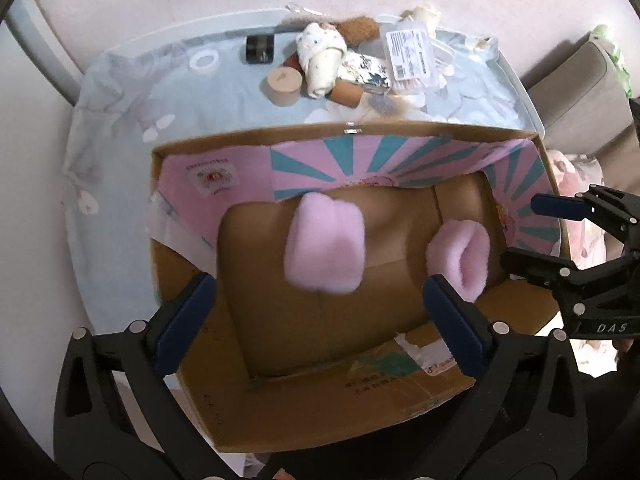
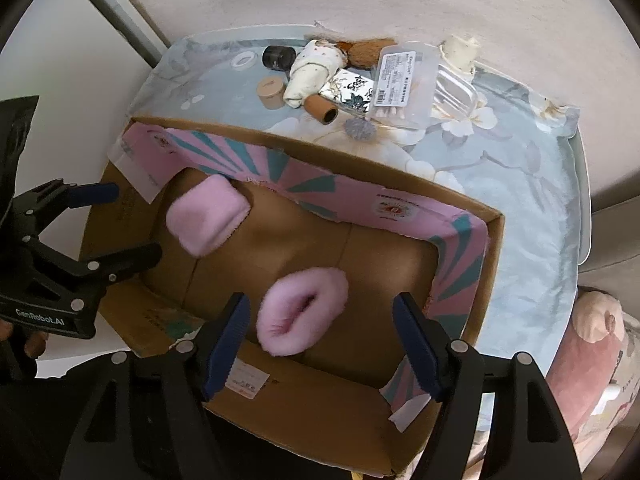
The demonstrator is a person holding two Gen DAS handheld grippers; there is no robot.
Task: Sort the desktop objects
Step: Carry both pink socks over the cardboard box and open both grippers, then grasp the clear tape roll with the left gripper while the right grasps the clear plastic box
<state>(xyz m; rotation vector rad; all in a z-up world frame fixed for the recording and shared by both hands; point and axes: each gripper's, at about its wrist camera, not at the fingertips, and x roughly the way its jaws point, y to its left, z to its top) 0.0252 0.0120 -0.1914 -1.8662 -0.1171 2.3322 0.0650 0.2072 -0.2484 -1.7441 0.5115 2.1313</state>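
Pale blue floral cloth covers the table (image 2: 520, 184), on which my open brown cardboard box with pink-and-teal flaps (image 1: 360, 136) stands. I hold my left gripper (image 1: 316, 320) spread wide and empty above the box floor; my right gripper (image 2: 320, 344) is likewise released over it. Two fluffy pink slippers lie inside, apart: one folded flat (image 1: 326, 246), one showing its opening (image 2: 304, 308). Beyond the box, near the far edge, sits a cluster: rolled cream cloth (image 1: 322, 58), tan cardboard tubes (image 1: 284, 84) and a clear plastic pack (image 2: 404, 80).
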